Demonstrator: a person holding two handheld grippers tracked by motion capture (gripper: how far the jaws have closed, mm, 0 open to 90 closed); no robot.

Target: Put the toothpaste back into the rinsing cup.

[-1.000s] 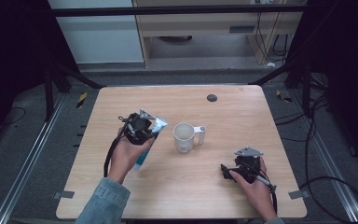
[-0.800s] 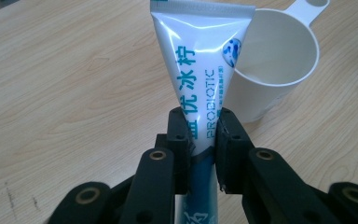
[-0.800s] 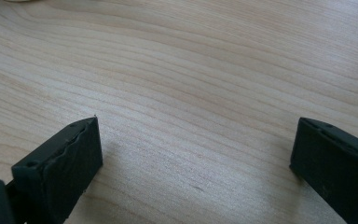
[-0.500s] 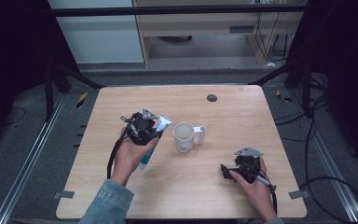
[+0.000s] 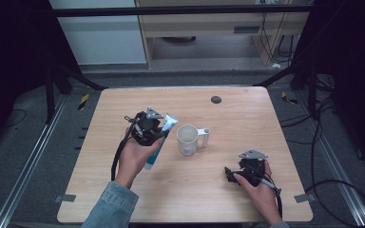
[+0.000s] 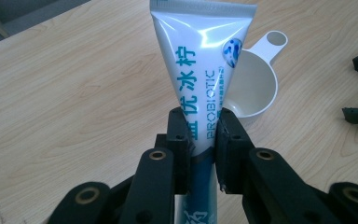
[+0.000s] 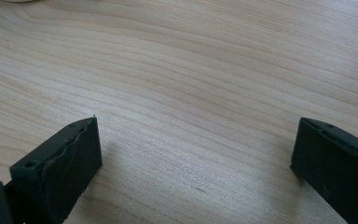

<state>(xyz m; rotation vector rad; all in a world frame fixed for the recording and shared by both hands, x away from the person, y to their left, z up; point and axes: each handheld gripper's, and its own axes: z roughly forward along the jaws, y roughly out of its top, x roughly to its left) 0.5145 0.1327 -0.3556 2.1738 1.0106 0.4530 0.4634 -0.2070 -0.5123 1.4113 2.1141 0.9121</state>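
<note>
Wooden table [image 5: 123, 190] carries a white cup [image 5: 188, 139] at its centre. At the cup's nine o'clock, the left gripper [image 5: 156, 129] clamps a toothpaste tube [image 5: 159, 141], long axis toward one o'clock. The right gripper [image 5: 230, 175] rests wide open, empty, at five o'clock.

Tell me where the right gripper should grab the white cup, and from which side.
Judging by its pose, take the white cup by its handle. The handle sticks out toward the right gripper, whose fingers stand wide apart over bare table. Come in from that side; the left gripper with the tube crowds the other.
</note>
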